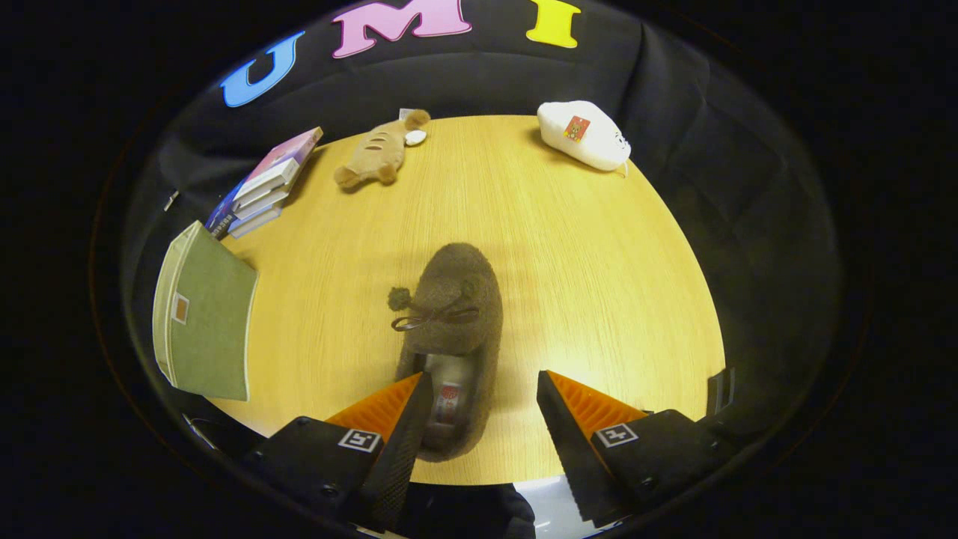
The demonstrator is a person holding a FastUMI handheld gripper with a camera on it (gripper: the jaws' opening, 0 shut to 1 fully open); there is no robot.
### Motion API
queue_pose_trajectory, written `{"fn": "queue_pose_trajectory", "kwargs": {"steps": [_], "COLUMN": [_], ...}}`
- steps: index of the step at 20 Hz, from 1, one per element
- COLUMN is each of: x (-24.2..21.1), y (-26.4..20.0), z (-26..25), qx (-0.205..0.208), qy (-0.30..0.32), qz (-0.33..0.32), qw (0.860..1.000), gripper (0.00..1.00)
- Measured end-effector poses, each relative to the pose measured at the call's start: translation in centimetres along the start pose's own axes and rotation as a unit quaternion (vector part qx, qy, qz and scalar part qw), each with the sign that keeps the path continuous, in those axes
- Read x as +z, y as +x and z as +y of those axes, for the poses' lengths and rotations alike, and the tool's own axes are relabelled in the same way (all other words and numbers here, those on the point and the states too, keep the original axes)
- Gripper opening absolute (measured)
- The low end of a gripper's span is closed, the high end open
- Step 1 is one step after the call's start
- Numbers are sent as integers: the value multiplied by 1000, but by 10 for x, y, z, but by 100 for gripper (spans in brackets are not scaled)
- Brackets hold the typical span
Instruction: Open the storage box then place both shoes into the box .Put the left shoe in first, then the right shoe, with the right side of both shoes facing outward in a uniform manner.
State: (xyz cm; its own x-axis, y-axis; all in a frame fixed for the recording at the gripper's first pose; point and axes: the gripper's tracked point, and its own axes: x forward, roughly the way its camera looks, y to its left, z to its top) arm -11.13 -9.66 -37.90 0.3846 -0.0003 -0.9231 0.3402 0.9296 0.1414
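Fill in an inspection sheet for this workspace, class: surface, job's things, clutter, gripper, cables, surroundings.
Surface: wooden table.
Job's things: one fuzzy brown shoe with a bow, heel between the fingers, toe pointing away; green storage box off to the side, its state unclear.
Clutter: stack of books, plush toy, white pouch at the far edge.
Gripper: gripper open, fingers either side of the shoe's heel.
Cables: nothing seen.
Surroundings: black cloth wall.

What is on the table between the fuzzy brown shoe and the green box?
Nothing. In the gripper view, only bare wooden table lies between the brown shoe and the green box. The open gripper straddles the shoe's heel.
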Motion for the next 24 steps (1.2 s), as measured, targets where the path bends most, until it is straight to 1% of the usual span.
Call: {"fn": "queue_pose_trajectory", "kwargs": {"steps": [1, 4, 6, 7, 8, 9, 10, 11, 14, 18, 21, 24], "x": [0, 5, 5, 5, 4, 4, 5, 6, 9, 29, 55, 84], "y": [9, 31, 42, 46, 49, 52, 52, 52, 40, 7, -29, -70], "z": [-1, 1, 4, 6, 4, -4, -7, -5, -3, 18, 50, 99], "qx": [1, -1, 1, 4, -6, -23, -28, -23, -16, 10, 38, 79], "qy": [2, 2, 5, 12, 13, 11, 20, 30, 48, 54, 51, 35], "qz": [1, 3, 9, 13, 16, 15, 13, 12, 6, -15, -38, -65], "qw": [1000, 1000, 1000, 1000, 1000, 1000, 999, 999, 999, 998, 997, 994], "gripper": [85, 84, 77, 67, 59, 42, 25, 8, 5, 5, 5, 5]}}
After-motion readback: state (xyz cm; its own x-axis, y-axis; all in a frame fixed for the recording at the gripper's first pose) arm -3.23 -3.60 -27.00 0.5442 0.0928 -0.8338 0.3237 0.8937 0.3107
